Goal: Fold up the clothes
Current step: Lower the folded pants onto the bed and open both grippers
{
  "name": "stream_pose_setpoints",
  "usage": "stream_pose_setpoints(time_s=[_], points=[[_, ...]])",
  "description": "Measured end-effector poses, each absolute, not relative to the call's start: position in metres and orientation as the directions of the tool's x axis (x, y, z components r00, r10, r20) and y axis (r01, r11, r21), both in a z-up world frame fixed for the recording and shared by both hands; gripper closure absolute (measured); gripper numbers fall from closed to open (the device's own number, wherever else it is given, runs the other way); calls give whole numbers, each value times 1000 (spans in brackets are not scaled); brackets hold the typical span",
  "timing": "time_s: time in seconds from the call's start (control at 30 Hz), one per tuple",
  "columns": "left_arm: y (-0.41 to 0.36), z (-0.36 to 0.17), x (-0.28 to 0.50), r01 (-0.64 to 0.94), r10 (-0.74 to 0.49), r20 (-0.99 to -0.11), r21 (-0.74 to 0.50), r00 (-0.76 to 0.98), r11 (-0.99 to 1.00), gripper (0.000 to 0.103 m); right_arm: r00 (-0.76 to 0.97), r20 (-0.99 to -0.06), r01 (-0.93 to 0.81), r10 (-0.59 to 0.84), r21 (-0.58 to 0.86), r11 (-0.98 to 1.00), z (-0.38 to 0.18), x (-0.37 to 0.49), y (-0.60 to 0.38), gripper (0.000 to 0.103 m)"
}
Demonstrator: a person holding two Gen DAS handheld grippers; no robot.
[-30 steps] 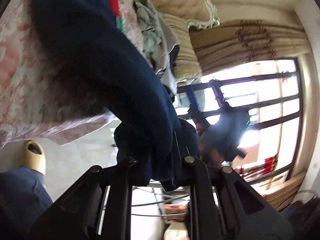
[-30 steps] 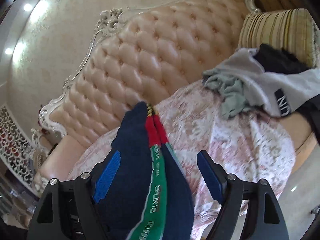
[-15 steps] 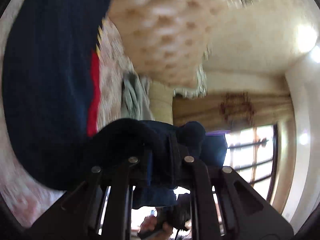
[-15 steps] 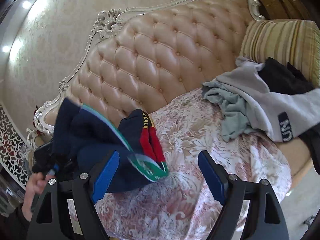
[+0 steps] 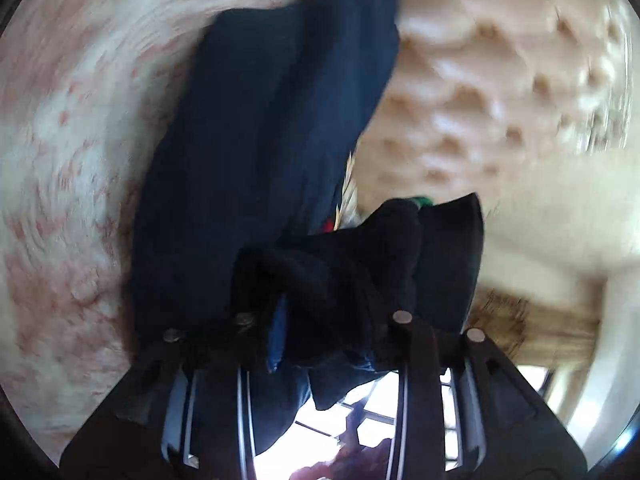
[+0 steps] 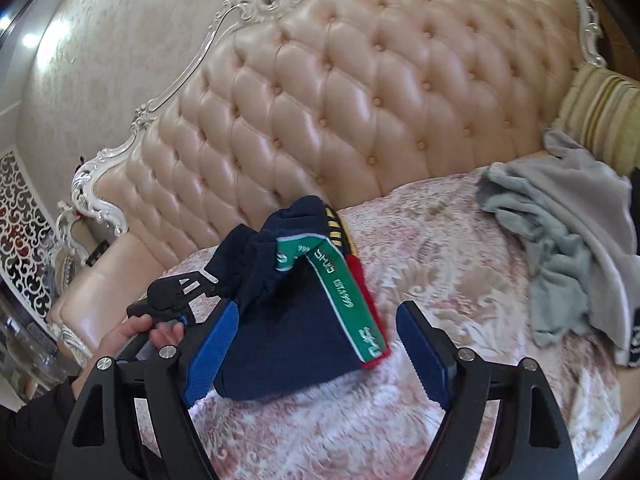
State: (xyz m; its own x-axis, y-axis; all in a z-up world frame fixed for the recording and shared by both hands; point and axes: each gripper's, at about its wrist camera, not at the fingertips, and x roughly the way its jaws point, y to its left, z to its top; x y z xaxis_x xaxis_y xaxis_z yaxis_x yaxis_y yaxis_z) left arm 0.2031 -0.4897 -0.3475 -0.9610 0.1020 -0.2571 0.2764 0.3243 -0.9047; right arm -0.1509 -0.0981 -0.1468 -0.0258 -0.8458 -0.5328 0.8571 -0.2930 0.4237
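The left gripper (image 6: pixel 208 286) has carried one end of the navy garment (image 6: pixel 288 344) over onto itself on the bed (image 6: pixel 440 280); its jaws are opening, cloth seemingly still between them. The right gripper (image 6: pixel 316 348) hovers released. The fold looks nearly laid.

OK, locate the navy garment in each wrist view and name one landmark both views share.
Left wrist: navy garment fills the centre, bunched between the left tool's opening jaws.
Right wrist: navy garment lower centre, lying on the bedspread.
Shared landmark: tufted headboard.
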Motion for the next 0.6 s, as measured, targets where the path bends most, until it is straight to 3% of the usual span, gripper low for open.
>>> stream_pose_setpoints(time_s=[0.2, 0.23, 0.3, 0.33, 0.43, 0.6], points=[[-507, -348, 219, 204, 52, -204, -853, -978, 480, 56, 56, -551, 842, -833, 474, -257, -173, -145, -135, 21], [-501, -350, 218, 166, 32, -174, -845, -984, 508, 49, 72, -554, 842, -830, 479, -247, -177, -142, -142, 21], [-488, -353, 217, 89, -13, -116, -823, -993, 561, 22, 100, -560, 845, -823, 485, -227, -185, -136, -154, 21], [-477, -356, 220, 63, -42, -107, -811, -993, 581, 1, 115, -562, 845, -819, 488, -217, -189, -132, -160, 21], [-453, -376, 239, 169, 30, -204, -712, -979, 681, 0, 132, -586, 849, -800, 484, -214, -203, -126, -174, 21], [-474, -346, 251, 298, 26, -313, -871, -949, 390, 0, 138, -609, 848, -781, 480, -224, -216, -126, -181, 21]])
